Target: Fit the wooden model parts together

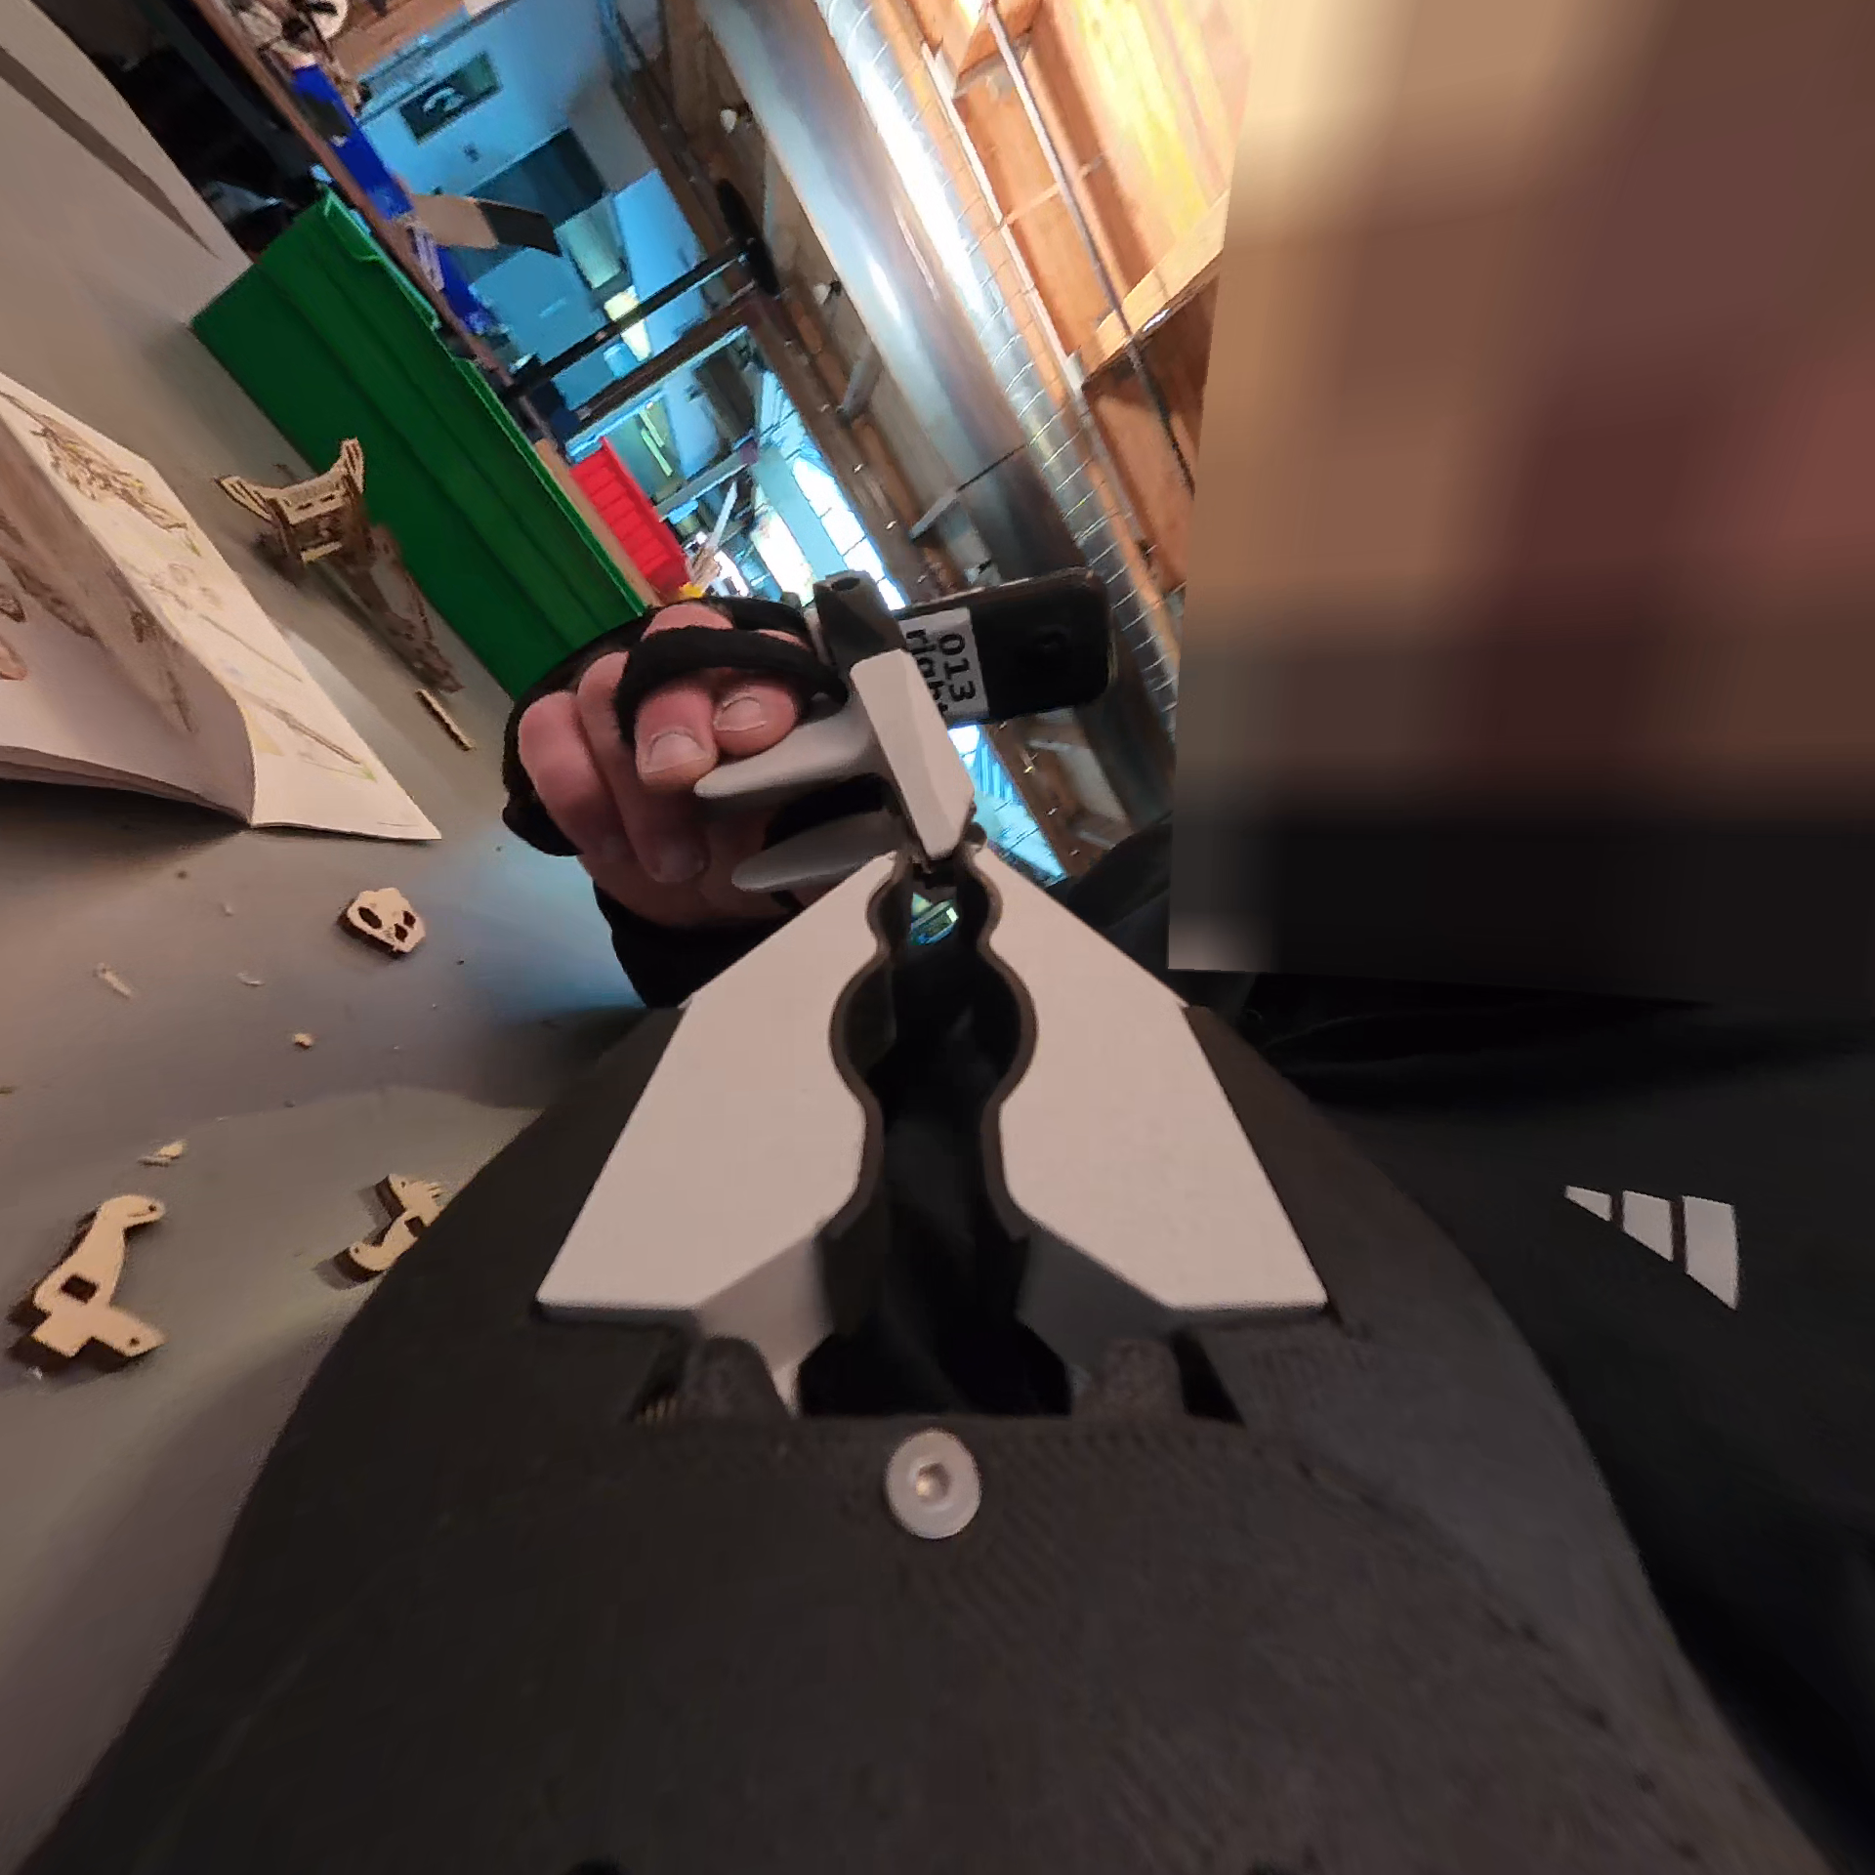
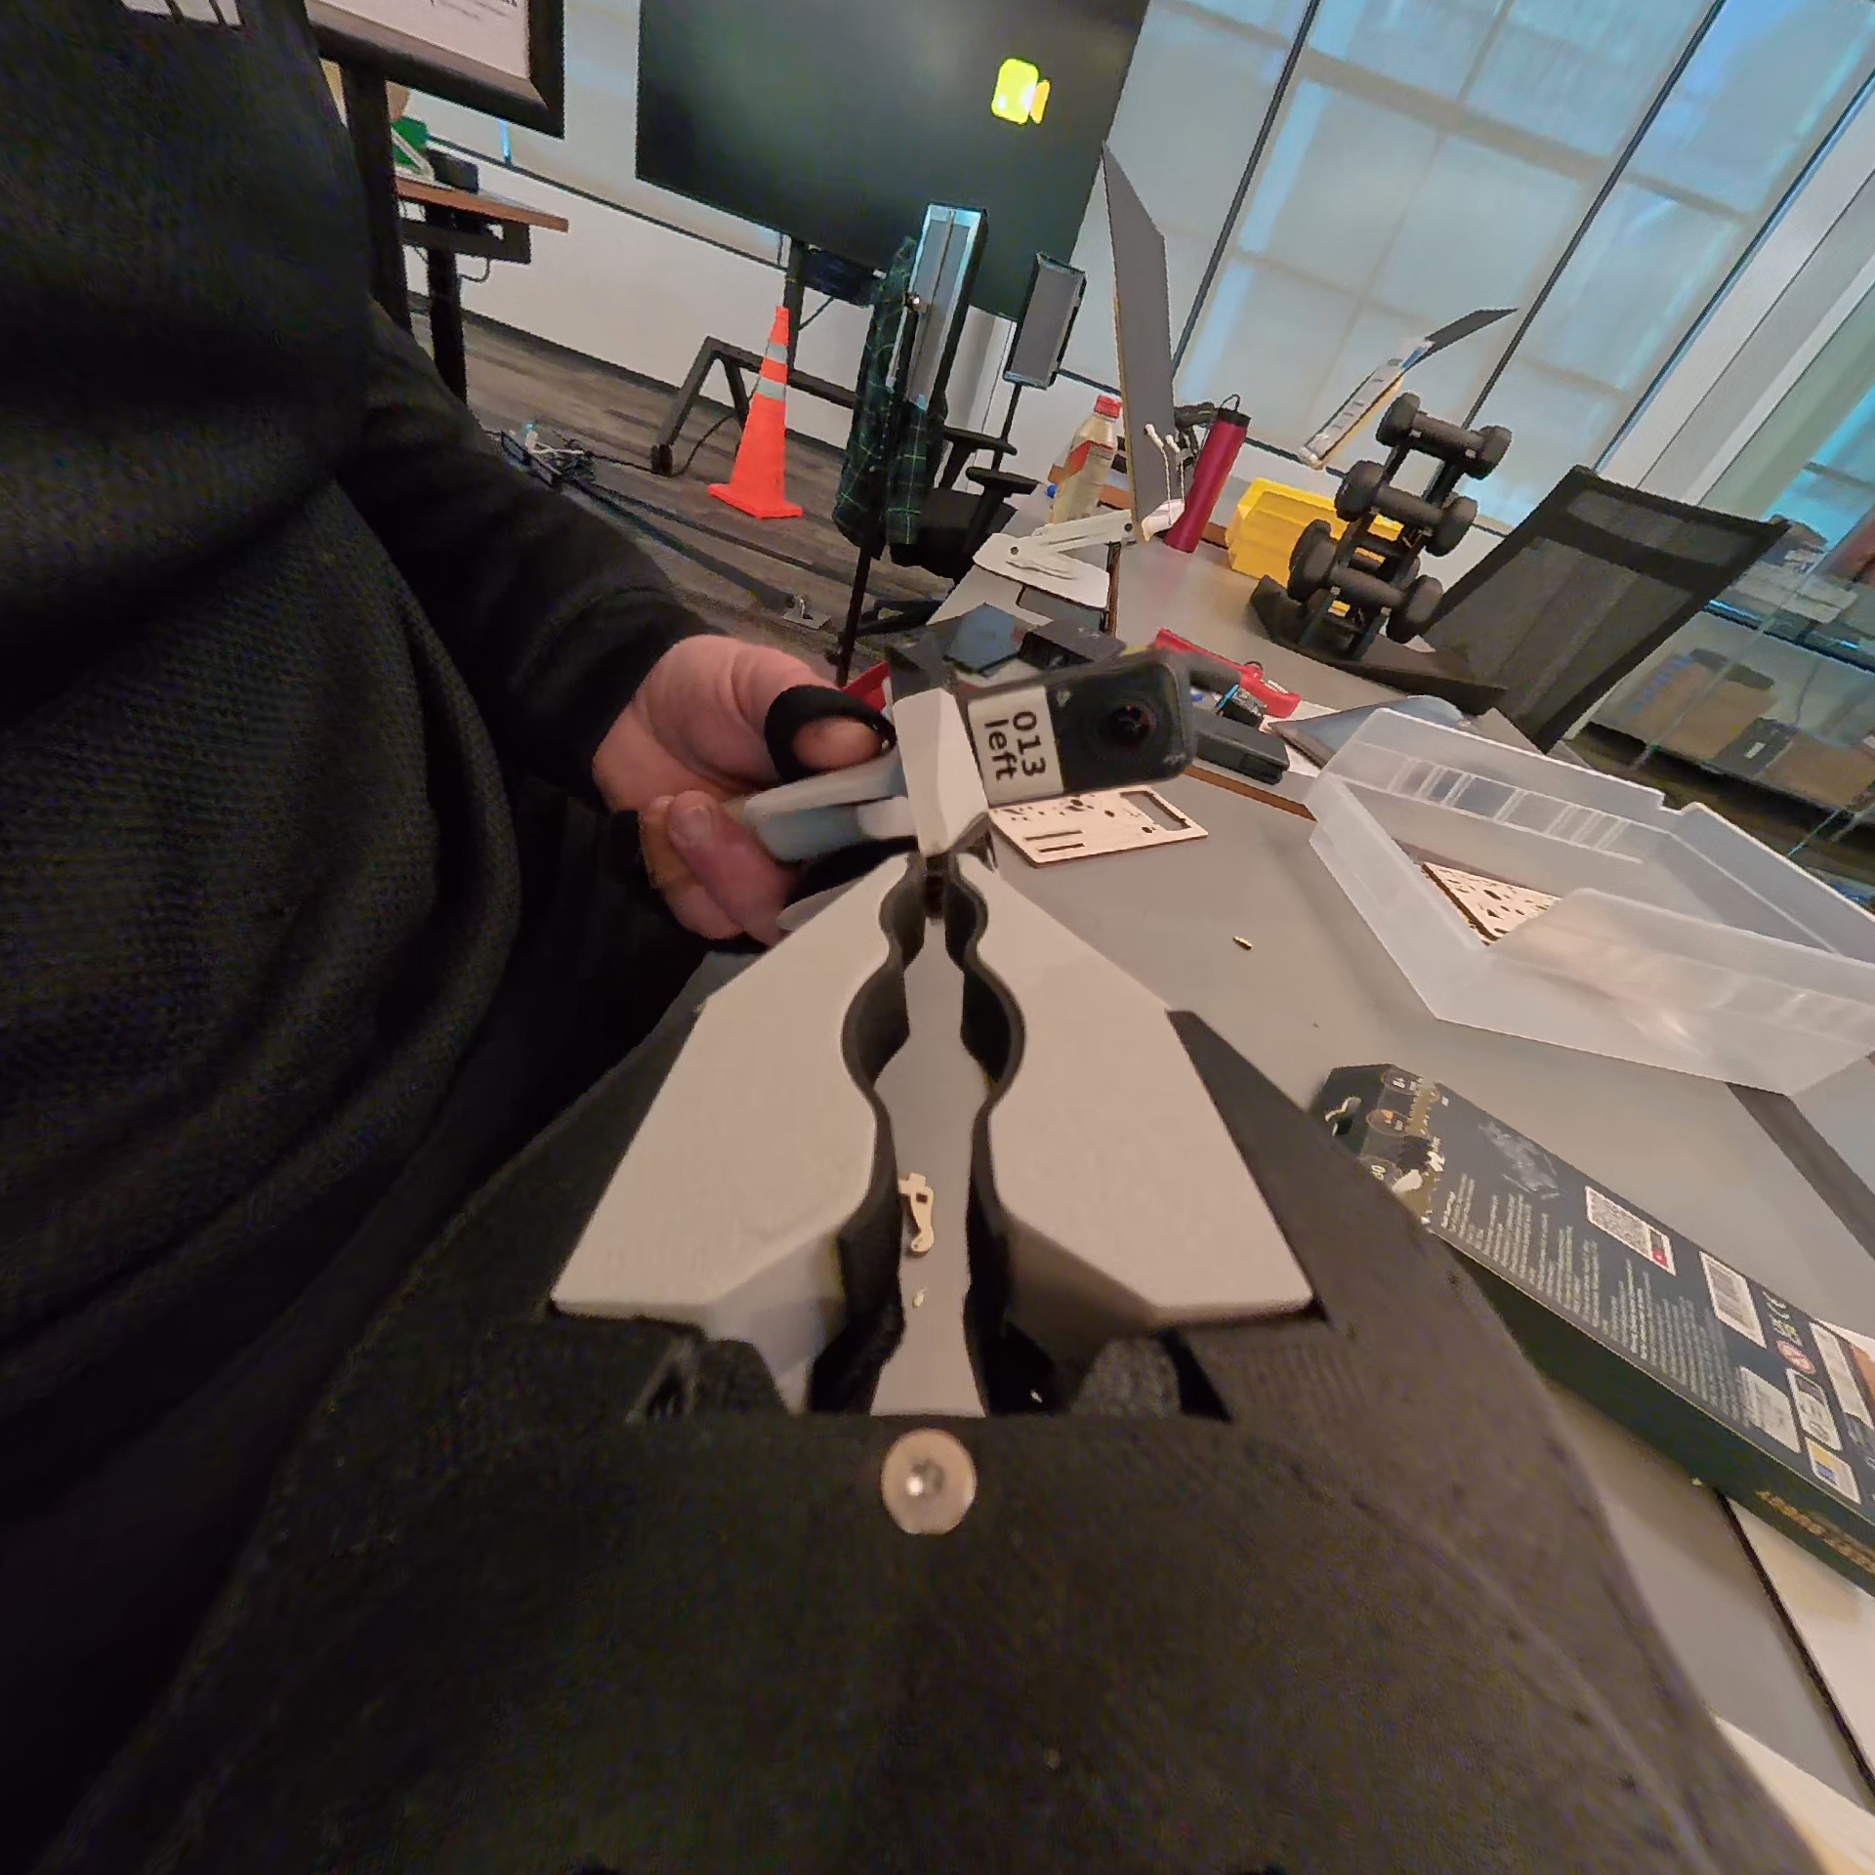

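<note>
My left gripper [image 1: 928, 875] and my right gripper [image 2: 928, 878] are held above the grey table, pointing at each other with their tips touching. Both stand nearly shut, each pinching a small dark wooden part that barely shows at the tips. The right gripper [image 1: 944, 850], held by a gloved hand [image 1: 629, 771], faces me in the left wrist view. The left gripper [image 2: 952, 847] faces me in the right wrist view. Loose wooden pieces [image 1: 81, 1289] [image 1: 391, 1228] [image 1: 384, 918] lie on the table [image 1: 203, 1015]. Another small piece [image 2: 916, 1212] shows between the right fingers.
An open instruction booklet [image 1: 152, 629], a partly built wooden model [image 1: 315, 507] and a green bin [image 1: 406, 426] are at the left. A punched wooden sheet [image 2: 1096, 822], a clear plastic box [image 2: 1583, 893], a dark carton [image 2: 1623, 1278] and a dumbbell rack [image 2: 1390, 528] are at the right. Only a small space, under 4 cm, lies between the two pairs of fingers.
</note>
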A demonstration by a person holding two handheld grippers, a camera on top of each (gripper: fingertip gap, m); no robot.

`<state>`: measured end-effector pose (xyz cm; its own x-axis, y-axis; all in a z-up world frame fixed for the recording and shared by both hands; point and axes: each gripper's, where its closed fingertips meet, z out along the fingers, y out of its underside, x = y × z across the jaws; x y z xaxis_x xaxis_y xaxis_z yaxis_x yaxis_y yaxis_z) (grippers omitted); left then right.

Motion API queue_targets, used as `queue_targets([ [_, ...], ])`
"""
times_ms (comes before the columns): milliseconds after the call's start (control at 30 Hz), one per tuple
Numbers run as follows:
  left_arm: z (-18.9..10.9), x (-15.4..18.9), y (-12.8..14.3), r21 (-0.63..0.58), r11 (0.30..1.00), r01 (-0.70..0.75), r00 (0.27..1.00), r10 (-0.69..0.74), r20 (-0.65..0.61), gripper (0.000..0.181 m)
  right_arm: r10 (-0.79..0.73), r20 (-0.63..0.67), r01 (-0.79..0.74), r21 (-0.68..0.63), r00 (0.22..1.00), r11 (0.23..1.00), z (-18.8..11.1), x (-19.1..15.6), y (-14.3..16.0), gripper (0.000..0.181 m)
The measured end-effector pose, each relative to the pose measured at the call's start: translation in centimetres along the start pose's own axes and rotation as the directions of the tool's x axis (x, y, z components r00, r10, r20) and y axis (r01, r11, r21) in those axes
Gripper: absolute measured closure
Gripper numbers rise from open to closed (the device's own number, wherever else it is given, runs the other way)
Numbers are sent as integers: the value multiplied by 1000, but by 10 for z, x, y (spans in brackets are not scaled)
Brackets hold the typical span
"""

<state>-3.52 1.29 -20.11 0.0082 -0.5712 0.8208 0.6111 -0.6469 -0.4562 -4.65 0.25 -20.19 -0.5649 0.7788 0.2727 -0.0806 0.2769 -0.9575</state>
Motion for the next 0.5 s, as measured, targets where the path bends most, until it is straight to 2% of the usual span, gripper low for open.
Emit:
queue_targets([
  [300,-6,-7,-3,63,996,66,996,-62,-59,179,62,3,-62,-14,998,998,3,2,9,178],
  [500,-8,-13,-3,62,995,81,996,-78,-47,180,52,3,-52,-47,999,998,4,4,15,176],
])
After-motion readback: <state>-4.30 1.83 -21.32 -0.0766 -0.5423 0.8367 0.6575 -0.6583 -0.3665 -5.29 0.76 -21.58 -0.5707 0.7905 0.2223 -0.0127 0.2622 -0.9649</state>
